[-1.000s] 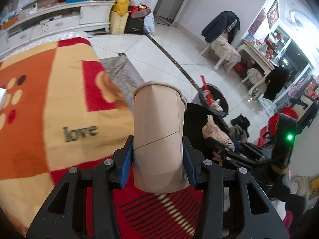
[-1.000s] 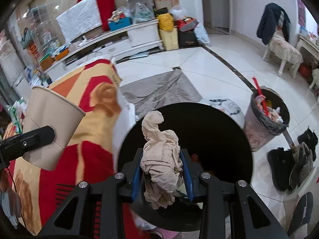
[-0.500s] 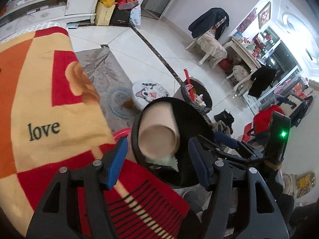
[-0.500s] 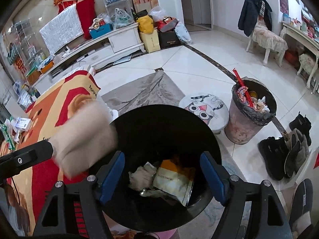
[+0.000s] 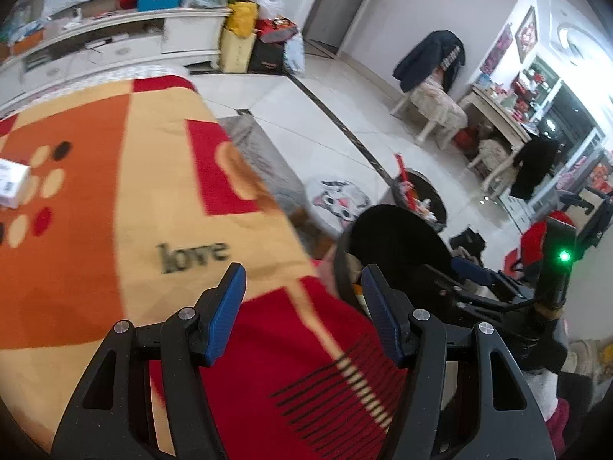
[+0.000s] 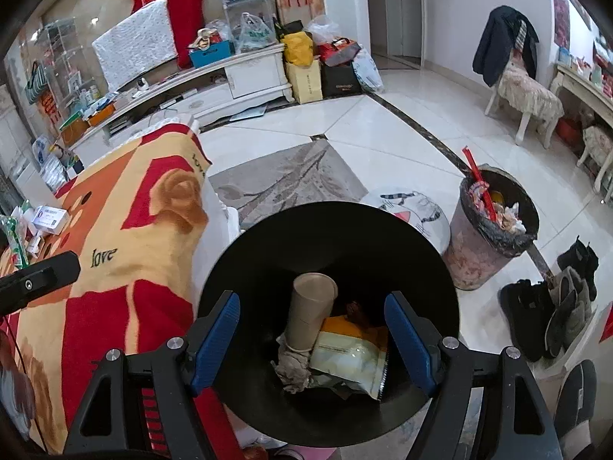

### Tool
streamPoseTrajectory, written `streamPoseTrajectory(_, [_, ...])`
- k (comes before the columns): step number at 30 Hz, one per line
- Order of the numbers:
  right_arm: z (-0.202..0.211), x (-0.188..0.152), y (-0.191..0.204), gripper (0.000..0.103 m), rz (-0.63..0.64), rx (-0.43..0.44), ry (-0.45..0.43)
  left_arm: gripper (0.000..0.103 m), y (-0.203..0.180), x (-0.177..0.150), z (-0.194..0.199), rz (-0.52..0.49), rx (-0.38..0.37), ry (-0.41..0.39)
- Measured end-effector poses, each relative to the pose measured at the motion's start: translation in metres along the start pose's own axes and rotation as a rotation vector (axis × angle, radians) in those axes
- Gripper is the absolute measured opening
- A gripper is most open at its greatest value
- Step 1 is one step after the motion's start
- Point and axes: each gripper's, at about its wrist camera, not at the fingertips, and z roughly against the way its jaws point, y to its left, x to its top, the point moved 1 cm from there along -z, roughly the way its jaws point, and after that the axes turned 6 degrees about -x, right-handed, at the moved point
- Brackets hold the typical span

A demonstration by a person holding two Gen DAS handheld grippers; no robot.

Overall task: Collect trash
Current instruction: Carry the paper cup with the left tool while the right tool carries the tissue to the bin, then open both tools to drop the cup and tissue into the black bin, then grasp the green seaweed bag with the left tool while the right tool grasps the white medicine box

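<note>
A black round bin (image 6: 245, 268) stands beside the blanket-covered table. Inside it lie a brown paper cup (image 6: 308, 308), a crumpled beige rag (image 6: 293, 366) and a yellow-and-white snack bag (image 6: 350, 356). My right gripper (image 6: 312, 339) hangs open directly above the bin's mouth with nothing between its blue pads. My left gripper (image 5: 302, 312) is open and empty over the red and orange blanket (image 5: 115, 207), just left of the bin's rim (image 5: 343, 253). In the right wrist view one left finger (image 6: 38, 280) pokes in at the left edge.
A white box (image 5: 11, 182) lies on the blanket at the far left. On the tiled floor stand a full lined waste basket (image 6: 492, 226), a round cat-face stool (image 6: 413, 207) and shoes (image 6: 551, 303). A TV cabinet (image 6: 214, 84) with clutter runs along the back wall.
The left gripper let go of the paper cup and the right let go of the rag; both dropped into the black bin. Both jaws opened. The left gripper pulled back over the blanket.
</note>
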Motion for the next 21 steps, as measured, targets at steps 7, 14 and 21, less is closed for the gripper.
streamPoseTrajectory(7, [0.001,0.003,0.027,0.076,0.027,0.026,-0.006,0.062,0.034,-0.006,0.023,0.031,0.078,-0.048])
streamPoseTrajectory(14, [0.0,0.006,0.071,0.076,0.091,0.08,-0.009,0.062,0.067,-0.017,0.047,0.052,0.159,-0.078])
streamPoseTrajectory(21, [-0.002,0.007,0.134,0.076,0.163,0.167,-0.019,0.062,0.108,-0.028,0.071,0.11,0.247,-0.096])
